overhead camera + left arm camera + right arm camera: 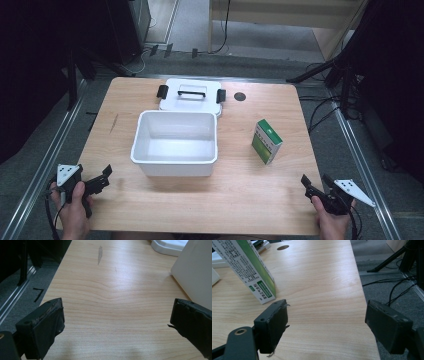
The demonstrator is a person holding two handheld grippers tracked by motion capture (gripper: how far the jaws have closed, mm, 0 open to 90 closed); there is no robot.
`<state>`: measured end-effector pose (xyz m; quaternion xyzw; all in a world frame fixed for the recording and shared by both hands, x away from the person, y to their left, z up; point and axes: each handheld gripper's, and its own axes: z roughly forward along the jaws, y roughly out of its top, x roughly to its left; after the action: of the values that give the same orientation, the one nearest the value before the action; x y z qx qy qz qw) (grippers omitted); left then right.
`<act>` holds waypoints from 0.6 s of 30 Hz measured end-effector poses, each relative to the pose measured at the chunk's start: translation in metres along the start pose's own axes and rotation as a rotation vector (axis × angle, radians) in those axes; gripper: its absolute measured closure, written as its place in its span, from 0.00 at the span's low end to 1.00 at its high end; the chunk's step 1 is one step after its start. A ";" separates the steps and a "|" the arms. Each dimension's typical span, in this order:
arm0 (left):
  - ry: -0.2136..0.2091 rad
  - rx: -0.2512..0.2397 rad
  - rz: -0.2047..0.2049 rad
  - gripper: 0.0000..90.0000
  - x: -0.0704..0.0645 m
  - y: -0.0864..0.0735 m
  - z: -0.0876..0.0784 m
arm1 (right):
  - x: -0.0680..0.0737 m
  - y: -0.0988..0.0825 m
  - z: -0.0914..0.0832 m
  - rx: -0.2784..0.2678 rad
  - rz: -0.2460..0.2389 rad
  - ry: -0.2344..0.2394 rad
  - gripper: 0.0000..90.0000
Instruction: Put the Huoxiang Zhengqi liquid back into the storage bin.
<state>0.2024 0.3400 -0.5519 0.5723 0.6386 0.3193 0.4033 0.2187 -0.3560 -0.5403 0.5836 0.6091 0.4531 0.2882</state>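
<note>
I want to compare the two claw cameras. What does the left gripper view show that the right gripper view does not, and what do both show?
Left gripper view alone: the white bin's side wall and a grey smear on the wood. Right gripper view alone: the green and white carton, upright, and a round hole in the tabletop. Both: the wooden table, the white lid's edge, and open, empty jaws.

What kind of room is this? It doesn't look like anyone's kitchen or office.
Probably a lab or test workshop. A bare wooden table stands between metal floor rails, with black stands and loose cables around it, and a white bin and a green box laid out.
</note>
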 end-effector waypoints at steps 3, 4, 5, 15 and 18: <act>0.001 0.000 0.001 0.00 0.000 0.000 0.000 | 0.000 0.000 0.000 0.004 0.004 0.003 0.20; 0.004 -0.001 0.001 0.00 0.000 0.000 0.000 | 0.001 0.000 0.000 0.006 0.002 0.005 0.20; 0.005 0.000 0.000 0.00 0.000 0.000 0.000 | 0.000 0.000 0.001 0.007 -0.005 0.015 0.21; 0.000 -0.008 -0.012 0.00 0.001 0.000 -0.001 | 0.004 0.000 0.003 0.046 -0.045 0.041 0.21; -0.010 -0.007 -0.036 0.00 0.005 0.000 0.000 | 0.007 0.002 0.003 0.053 -0.040 0.044 0.21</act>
<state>0.2026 0.3446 -0.5522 0.5611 0.6456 0.3112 0.4142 0.2211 -0.3487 -0.5390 0.5686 0.6387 0.4436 0.2681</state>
